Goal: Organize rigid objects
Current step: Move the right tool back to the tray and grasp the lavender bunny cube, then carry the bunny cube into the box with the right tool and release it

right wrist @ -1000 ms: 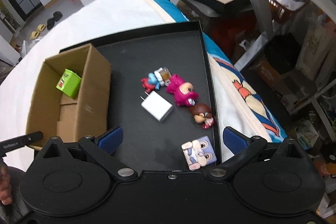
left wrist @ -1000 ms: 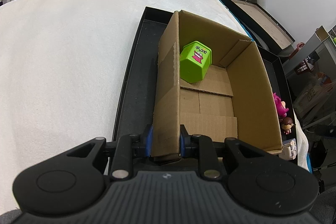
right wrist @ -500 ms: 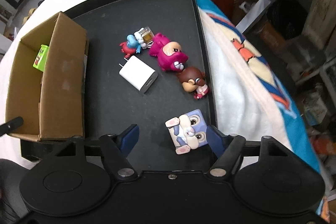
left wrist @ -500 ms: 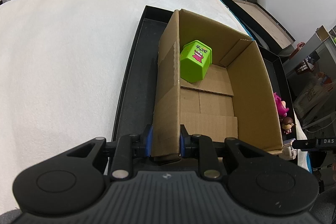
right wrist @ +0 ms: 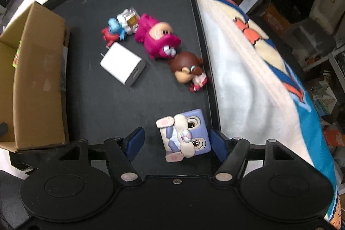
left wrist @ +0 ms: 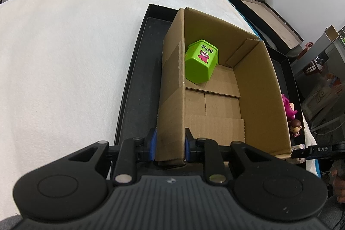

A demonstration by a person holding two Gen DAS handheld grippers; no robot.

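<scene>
My left gripper (left wrist: 170, 144) is shut on the near left wall of a cardboard box (left wrist: 172, 83) that stands on a black tray (left wrist: 138, 70). A green toy cup (left wrist: 200, 64) lies inside the box at its far end. My right gripper (right wrist: 176, 141) is open low over the tray (right wrist: 120, 105), its fingers either side of a purple cube bunny toy (right wrist: 185, 135). Beyond lie a white charger (right wrist: 123, 65), a pink figure (right wrist: 157, 38), a brown-haired doll (right wrist: 189, 72) and a small blue and red toy (right wrist: 113, 31).
The tray lies on a white blanket (left wrist: 64, 53) with a blue patterned edge (right wrist: 258, 70). The box (right wrist: 36, 79) stands at the tray's left in the right wrist view. Shelves and clutter stand to the right, beyond the bed.
My right gripper has come down and forward toward the tray, so the purple bunny cube now sits between its open fingers. My left gripper has held still on the box wall.
</scene>
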